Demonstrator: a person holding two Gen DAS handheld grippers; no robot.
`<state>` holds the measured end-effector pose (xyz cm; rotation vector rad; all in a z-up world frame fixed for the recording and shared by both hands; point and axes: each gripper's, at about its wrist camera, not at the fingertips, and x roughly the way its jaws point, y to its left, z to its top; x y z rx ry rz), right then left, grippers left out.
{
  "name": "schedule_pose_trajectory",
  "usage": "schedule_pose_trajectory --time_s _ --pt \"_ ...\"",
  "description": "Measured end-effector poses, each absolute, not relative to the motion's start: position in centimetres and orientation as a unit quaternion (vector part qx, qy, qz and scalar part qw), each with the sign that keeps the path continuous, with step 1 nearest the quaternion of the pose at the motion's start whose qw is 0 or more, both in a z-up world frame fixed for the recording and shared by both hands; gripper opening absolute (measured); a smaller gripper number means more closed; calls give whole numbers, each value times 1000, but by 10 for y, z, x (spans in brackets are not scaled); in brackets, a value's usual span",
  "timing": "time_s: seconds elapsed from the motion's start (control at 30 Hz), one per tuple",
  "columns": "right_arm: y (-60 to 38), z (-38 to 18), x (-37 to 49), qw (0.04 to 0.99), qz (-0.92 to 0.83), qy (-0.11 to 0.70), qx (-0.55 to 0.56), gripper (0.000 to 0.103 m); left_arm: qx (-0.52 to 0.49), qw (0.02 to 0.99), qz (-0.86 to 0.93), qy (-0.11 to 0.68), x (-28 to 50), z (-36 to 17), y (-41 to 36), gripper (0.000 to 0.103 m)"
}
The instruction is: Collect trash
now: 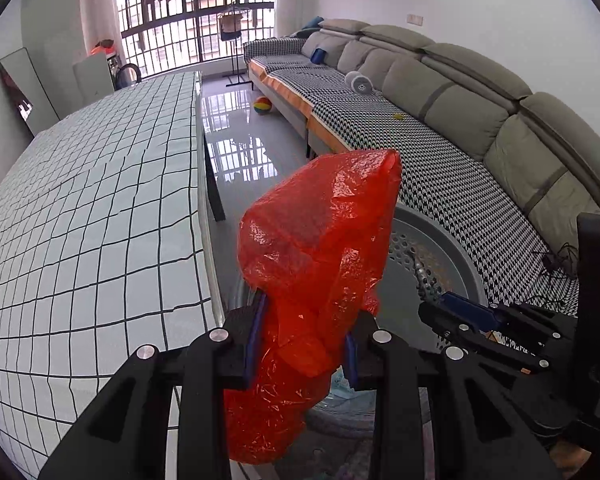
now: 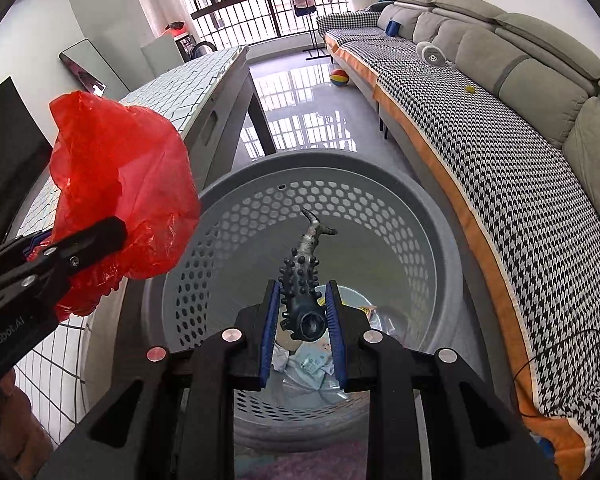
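pinching a crumpled red plastic bag (image 1: 316,280) in the left gripper (image 1: 306,344), just off the tabletop (image 1: 100,216) edge, beside the basket rim (image 1: 456,256); clamping a knobbly dark toy (image 2: 302,300) in the right gripper (image 2: 303,328), above the grey perforated basket (image 2: 240,216) with wrappers (image 2: 308,362) at its bottom

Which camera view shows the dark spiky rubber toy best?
The right wrist view: the dark spiky rubber toy sits centred between the right hand-held gripper fingers, over the grey perforated plastic basket, its studs and tail clear. In the left wrist view, the right hand-held gripper hides it almost completely.
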<state>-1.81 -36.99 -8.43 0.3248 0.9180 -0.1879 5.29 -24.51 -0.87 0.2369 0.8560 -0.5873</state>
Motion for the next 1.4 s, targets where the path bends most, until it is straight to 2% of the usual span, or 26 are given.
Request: schedule_pose_trajectory --time_s 0.37,0.47,0.53,0.6,0.77,0.83,1.4 --pt "-381 -91 -20 879 -87 439 164 23 119 853 -276 427 51 -27 -256 36" --pt "-380 -89 -19 881 -87 437 161 26 119 854 -273 426 51 -27 -257 42" --pt "-381 -88 -19 883 -92 432 158 36 118 855 -270 427 52 -27 -257 50" --pt "-384 -87 -20 885 -93 427 163 40 116 855 -267 428 52 -27 -256 57" --pt "-387 -85 -23 886 -98 423 165 41 114 858 -262 428 51 -26 -253 62" --pt "-387 -85 -23 885 -99 422 166 41 112 859 -260 426 50 -25 -251 68" --pt "-380 -81 -32 890 -102 415 159 45 112 873 -236 412 42 -17 -242 80"
